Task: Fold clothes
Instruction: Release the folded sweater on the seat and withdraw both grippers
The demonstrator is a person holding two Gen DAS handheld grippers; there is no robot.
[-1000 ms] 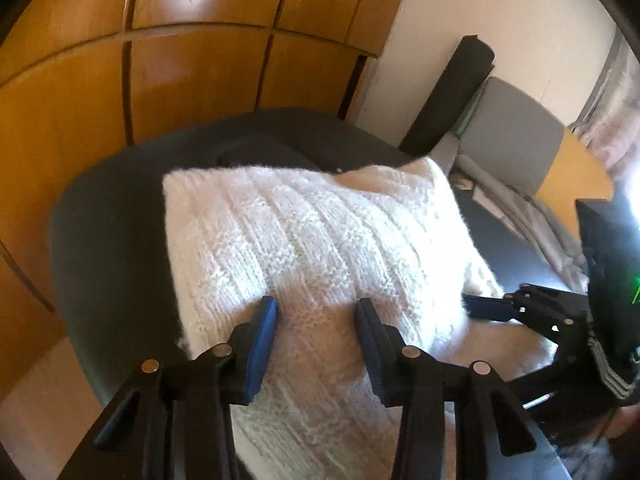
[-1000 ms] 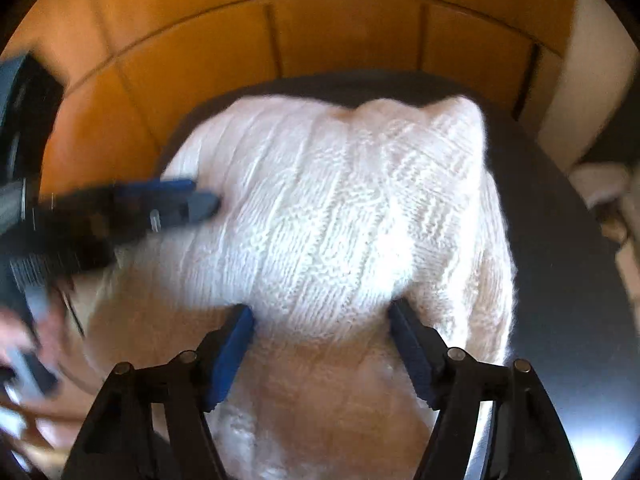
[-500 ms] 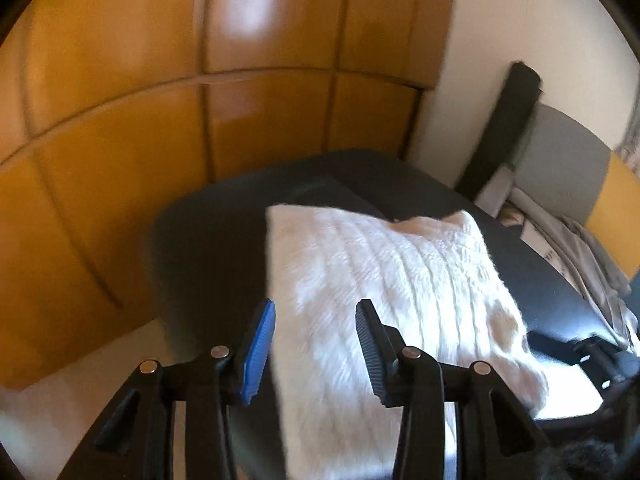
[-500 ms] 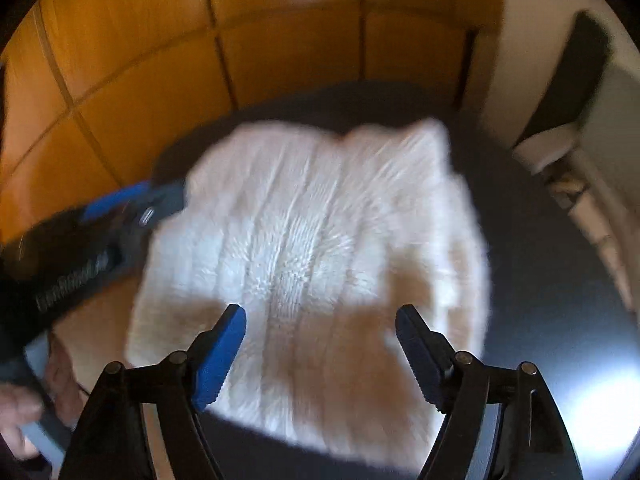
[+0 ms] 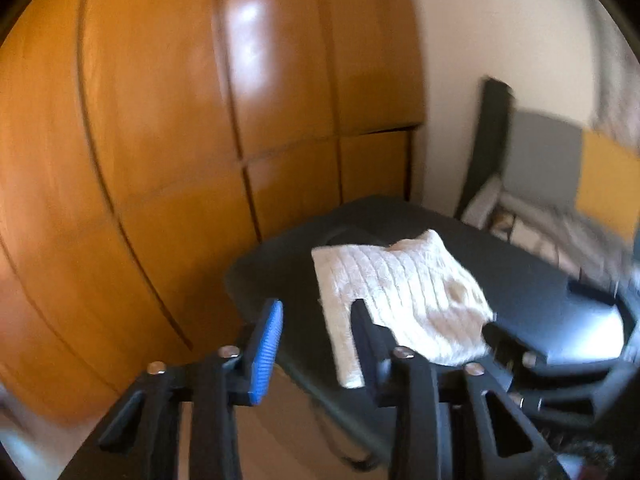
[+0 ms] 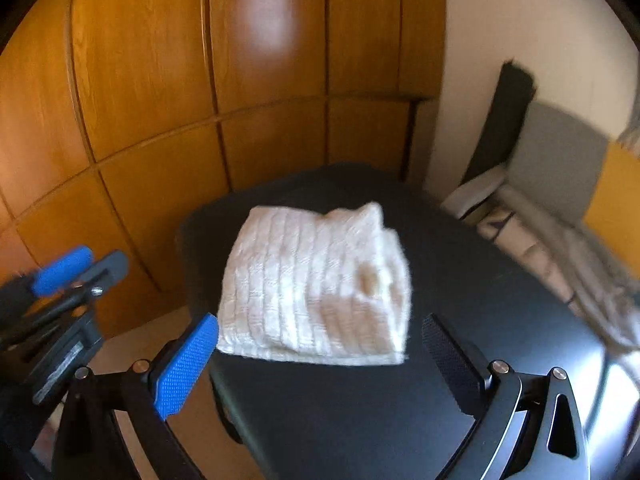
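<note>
Left wrist view: my left gripper [image 5: 316,328] above near edge of black table [image 5: 532,280], jaws apart, just been closing partway, nothing between pads. Folded white knit sweater [image 5: 404,292] lies flat on table, free of my fingers. Wooden wardrobe [image 5: 180,120] behind.

Right wrist view: my right gripper [image 6: 320,354] spread wide, just been opening, empty. Sweater [image 6: 316,284] rests mid-table [image 6: 460,276], beyond fingertips, untouched. Left gripper [image 6: 80,266] at left edge.

Orange wooden wardrobe [image 6: 168,92], cream wall [image 6: 520,32]
</note>
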